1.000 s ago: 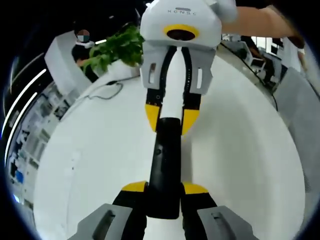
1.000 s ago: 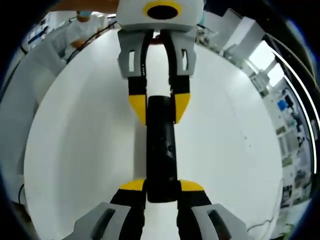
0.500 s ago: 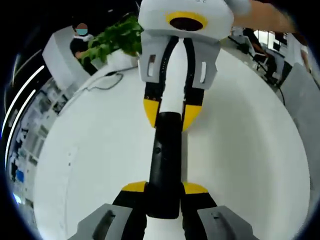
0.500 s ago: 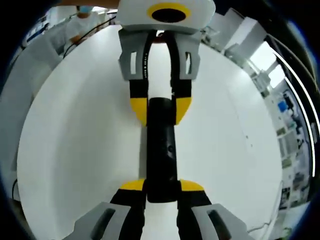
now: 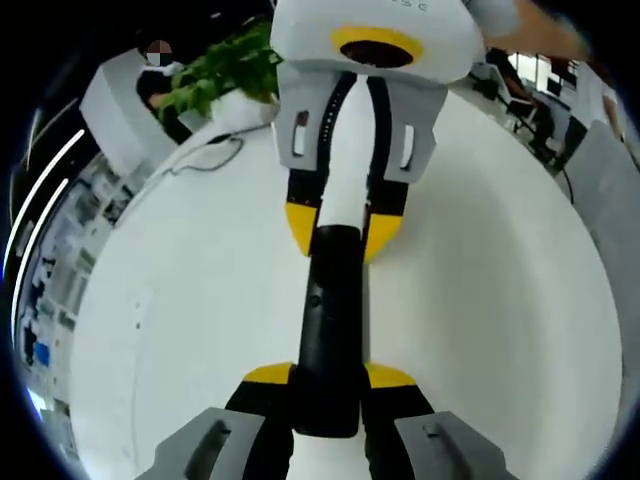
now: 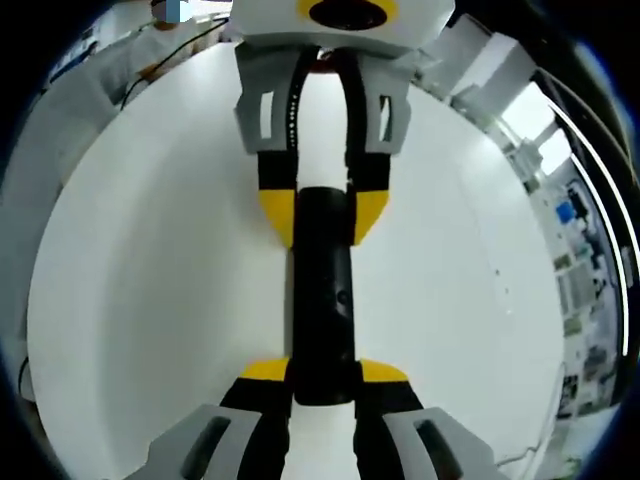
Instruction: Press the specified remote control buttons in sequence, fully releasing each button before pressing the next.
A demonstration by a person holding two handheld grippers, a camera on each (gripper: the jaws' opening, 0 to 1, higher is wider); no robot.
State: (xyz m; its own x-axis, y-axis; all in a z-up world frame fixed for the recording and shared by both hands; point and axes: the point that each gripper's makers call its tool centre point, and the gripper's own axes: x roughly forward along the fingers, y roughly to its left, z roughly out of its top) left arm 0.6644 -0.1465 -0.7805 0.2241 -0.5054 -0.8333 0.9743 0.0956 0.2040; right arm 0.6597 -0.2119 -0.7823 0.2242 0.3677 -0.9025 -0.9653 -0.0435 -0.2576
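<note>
The white desk (image 5: 180, 330) spreads under everything, round in the fisheye and bare around the middle; in the right tool's view it shows the same plain white surface (image 6: 150, 300).

Beyond its far edge in the left gripper view stand a leafy green plant (image 5: 225, 75) and a dark cable (image 5: 205, 160) that loops across the desktop near it.

The two tools face each other along one line. The left tool (image 5: 330, 378) rises from the bottom of its own view with yellow-tipped jaws closed on the near end of the remote control (image 5: 330, 320), and in the right gripper view it appears as the white-bodied tool at the top (image 6: 323, 218), its yellow tips pressed on either side of the remote's far end. The right tool (image 6: 323, 373) is likewise clamped on its end of the remote control (image 6: 323, 290), and from the left gripper view it is the one hanging in from the top (image 5: 343, 232).

So the long black remote is gripped at both ends, spanning between the tools over the middle of the desk (whether it touches the surface cannot be told). A small button or mark shows on its side.
</note>
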